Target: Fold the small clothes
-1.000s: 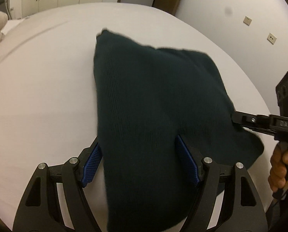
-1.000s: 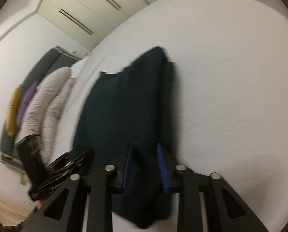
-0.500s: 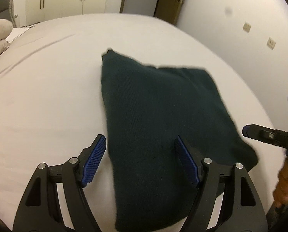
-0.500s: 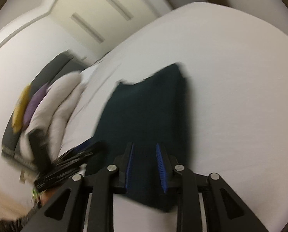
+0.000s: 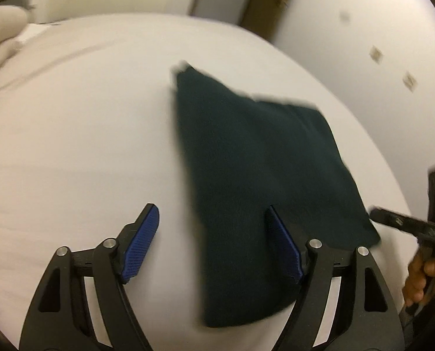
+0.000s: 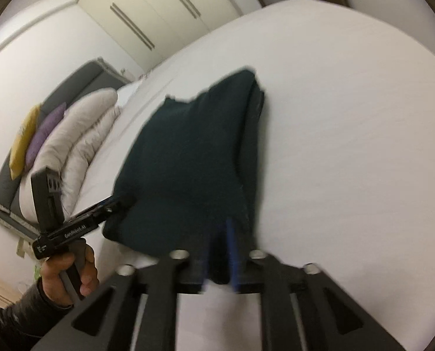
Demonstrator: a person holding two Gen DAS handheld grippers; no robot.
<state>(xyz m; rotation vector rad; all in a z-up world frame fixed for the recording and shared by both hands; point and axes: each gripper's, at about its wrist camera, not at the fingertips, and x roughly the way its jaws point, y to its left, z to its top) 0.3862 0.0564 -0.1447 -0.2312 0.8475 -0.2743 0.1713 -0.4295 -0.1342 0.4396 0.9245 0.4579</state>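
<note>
a big white bed (image 5: 71, 134) fills both views. the dark green folded cloth (image 5: 255, 175) lies flat on the bed, near the edge closest to the person. all places here are told from that cloth.

far behind the cloth stand pale cupboard doors (image 6: 147, 8). off to one side of it, at the head of the bed, lie puffy beige pillows (image 6: 80, 134) with a purple cushion (image 6: 45, 134) and a yellow cushion (image 6: 23, 143) beside them.

the left gripper (image 5: 214, 245) hangs over the near end of the cloth. its jaws are wide and opening, one blue pad over the cloth and one over bare sheet, and nothing is pinched.

the right gripper (image 6: 220, 254) is at the cloth's near corner. its jaws are narrow and opening, with the cloth's edge between them, but the blur hides whether the pads press it.

a hand (image 6: 68, 275) in a grey sleeve (image 6: 15, 318) holds the left gripper's handle.
</note>
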